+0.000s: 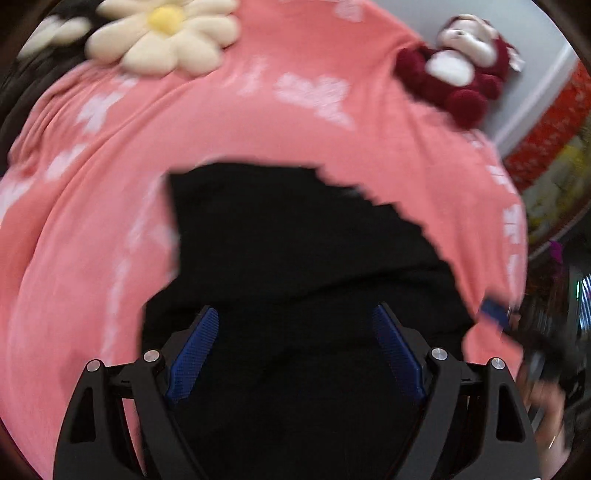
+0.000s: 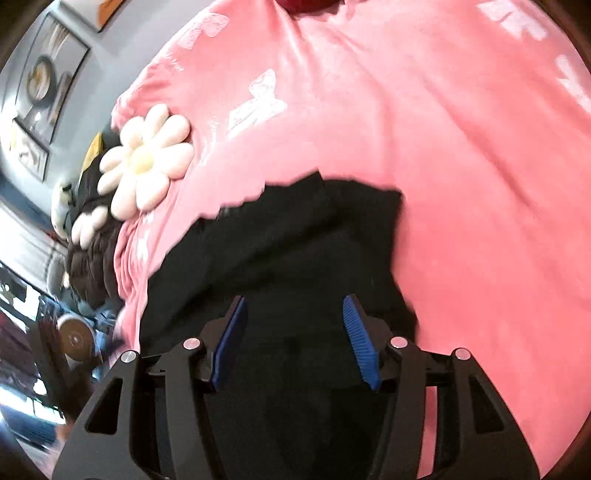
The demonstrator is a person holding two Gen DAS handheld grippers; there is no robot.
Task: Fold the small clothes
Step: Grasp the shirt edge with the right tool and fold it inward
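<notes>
A small black garment (image 1: pixel 295 240) lies on a pink blanket (image 1: pixel 92 184) with white prints. It has a scalloped edge on its far side. My left gripper (image 1: pixel 295 317) is open, its blue pads (image 1: pixel 199 350) spread wide over the near part of the garment. In the right wrist view the same black garment (image 2: pixel 295 240) lies on the pink blanket (image 2: pixel 461 184), partly folded over itself. My right gripper (image 2: pixel 293 306) is open above the garment's near part, blue pads (image 2: pixel 358 339) apart. Part of the right gripper (image 1: pixel 495 314) shows blurred at the left view's right edge.
A cream flower-shaped cushion (image 1: pixel 162 33) lies at the far left of the bed, also seen in the right wrist view (image 2: pixel 144 158). A dark red and white plush toy (image 1: pixel 458 70) sits at the far right. Dark bedding (image 2: pixel 92 251) and room clutter lie past the bed's left edge.
</notes>
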